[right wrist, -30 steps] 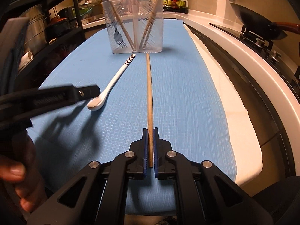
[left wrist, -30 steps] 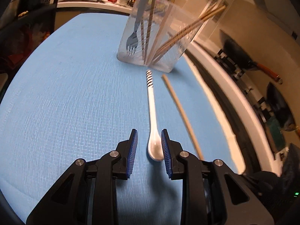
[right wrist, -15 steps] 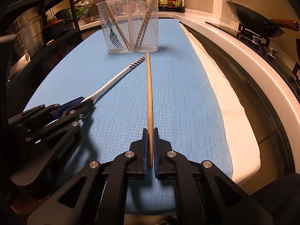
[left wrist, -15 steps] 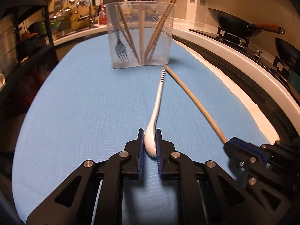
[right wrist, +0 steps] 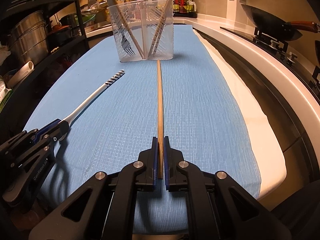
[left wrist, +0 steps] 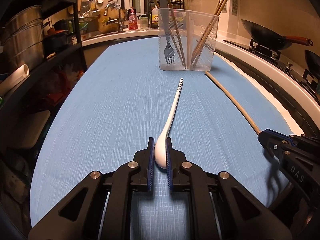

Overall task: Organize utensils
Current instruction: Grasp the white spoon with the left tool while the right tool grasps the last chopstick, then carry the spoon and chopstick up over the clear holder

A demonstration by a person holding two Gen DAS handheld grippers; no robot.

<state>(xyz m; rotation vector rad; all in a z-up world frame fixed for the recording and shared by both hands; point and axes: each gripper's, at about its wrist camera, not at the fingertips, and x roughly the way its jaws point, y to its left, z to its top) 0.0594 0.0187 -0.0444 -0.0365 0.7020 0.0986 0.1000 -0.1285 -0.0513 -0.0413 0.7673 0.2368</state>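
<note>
Now, left gripper (left wrist: pixel 160 150) clamps the spoon (left wrist: pixel 172 113), right gripper (right wrist: pixel 159 156) the chopstick (right wrist: pixel 159 100); lift both level, tips toward the holder (right wrist: pixel 143 30).

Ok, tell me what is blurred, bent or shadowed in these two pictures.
Left wrist view: the fisheye bows the straight wooden chopstick into a curve; the right hand-held gripper at the frame edge is smeared, with streaky shadows under it. Right wrist view: the left hand-held gripper looks soft and casts streaked shadows on the blue woven mat; warm dim light throughout.
</note>
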